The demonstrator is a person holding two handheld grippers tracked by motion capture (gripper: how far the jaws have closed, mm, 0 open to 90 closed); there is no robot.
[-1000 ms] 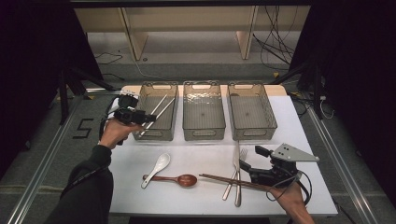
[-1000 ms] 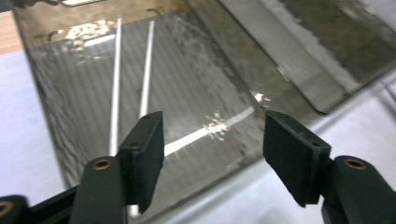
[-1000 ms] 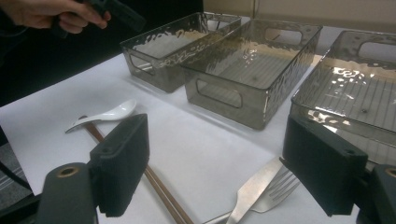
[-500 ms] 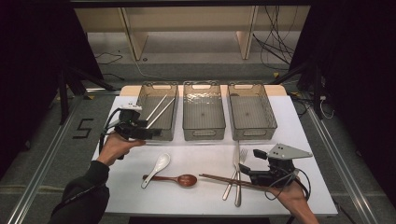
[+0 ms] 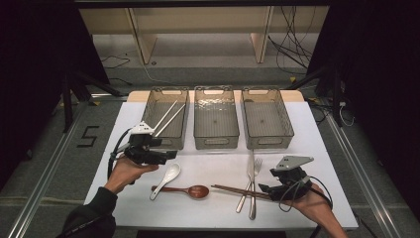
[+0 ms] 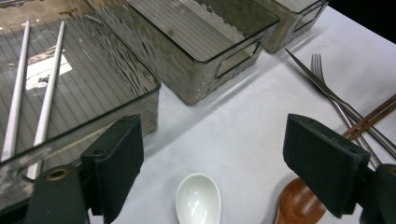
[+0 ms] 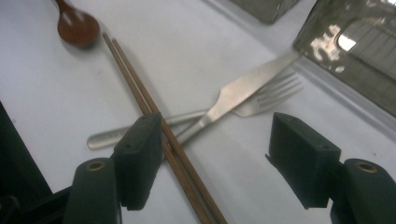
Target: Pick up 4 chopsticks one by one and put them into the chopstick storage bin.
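I am lowering my right gripper [image 5: 263,189], jaws just narrowing but empty, over the brown wooden chopsticks [image 7: 154,119] crossing the steel knife [image 7: 233,100] and fork [image 7: 266,100]; I should pinch both sticks together. My left gripper [image 6: 210,154] is hanging wide-jawed and empty above the white ceramic spoon [image 6: 198,200], whose handle is cut off.

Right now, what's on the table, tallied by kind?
Clear bins: 3
White chopsticks, in the left bin: 2
Brown chopsticks: 2
Spoons: 2, one white, one wooden
Knife: 1
Fork: 1
Total: 11
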